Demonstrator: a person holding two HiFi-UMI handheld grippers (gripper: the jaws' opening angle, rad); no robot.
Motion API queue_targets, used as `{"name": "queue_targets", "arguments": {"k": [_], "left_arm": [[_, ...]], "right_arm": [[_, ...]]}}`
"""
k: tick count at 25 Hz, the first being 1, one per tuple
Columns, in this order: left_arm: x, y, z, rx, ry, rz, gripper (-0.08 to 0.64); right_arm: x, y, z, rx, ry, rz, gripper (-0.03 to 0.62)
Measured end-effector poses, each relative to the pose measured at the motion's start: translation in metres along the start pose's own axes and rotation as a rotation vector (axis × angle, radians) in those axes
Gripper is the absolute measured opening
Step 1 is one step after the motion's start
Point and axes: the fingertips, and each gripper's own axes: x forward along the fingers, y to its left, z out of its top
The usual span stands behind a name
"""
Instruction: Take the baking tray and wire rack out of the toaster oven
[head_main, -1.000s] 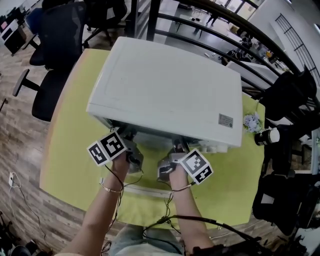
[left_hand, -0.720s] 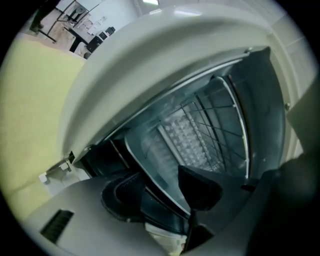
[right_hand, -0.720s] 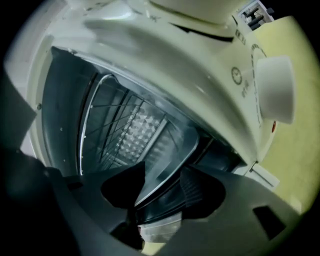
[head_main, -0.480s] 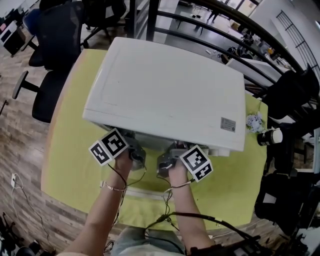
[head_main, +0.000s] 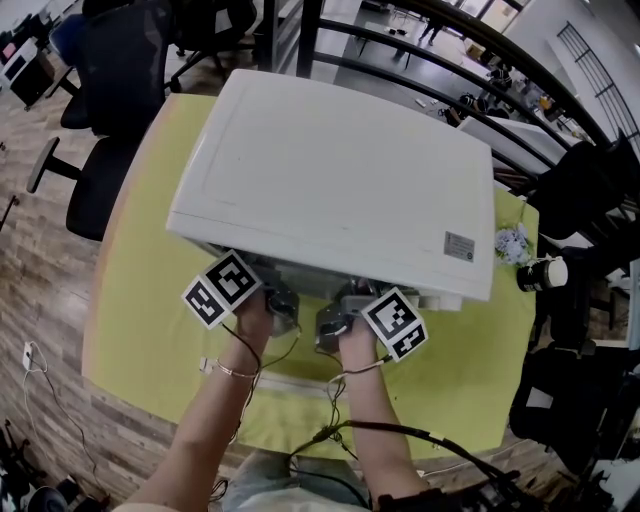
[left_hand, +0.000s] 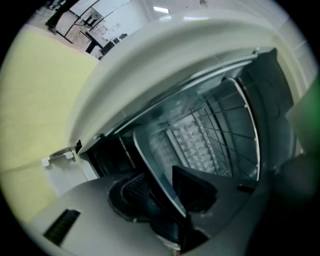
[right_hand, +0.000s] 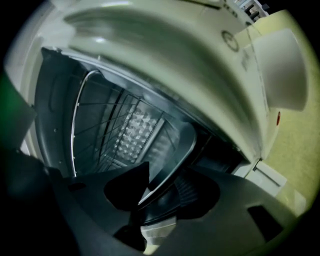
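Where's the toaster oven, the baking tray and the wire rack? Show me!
toaster oven (head_main: 330, 170), head view, on its white top.
baking tray (left_hand: 159, 150), left gripper view, on its shiny surface.
wire rack (right_hand: 73, 135), right gripper view, on its bright front rod.
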Motion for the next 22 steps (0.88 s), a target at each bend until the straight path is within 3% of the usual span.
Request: {"name": "queue_targets", "arguments": {"k": [22], "left_arm": [[-0.041, 0.007, -0.02, -0.042, -0.001, 0.016, 0.114]], "right_arm": [[-0.042, -0.006, -0.018, 0.016, 0.034, -0.02, 0.15]]}}
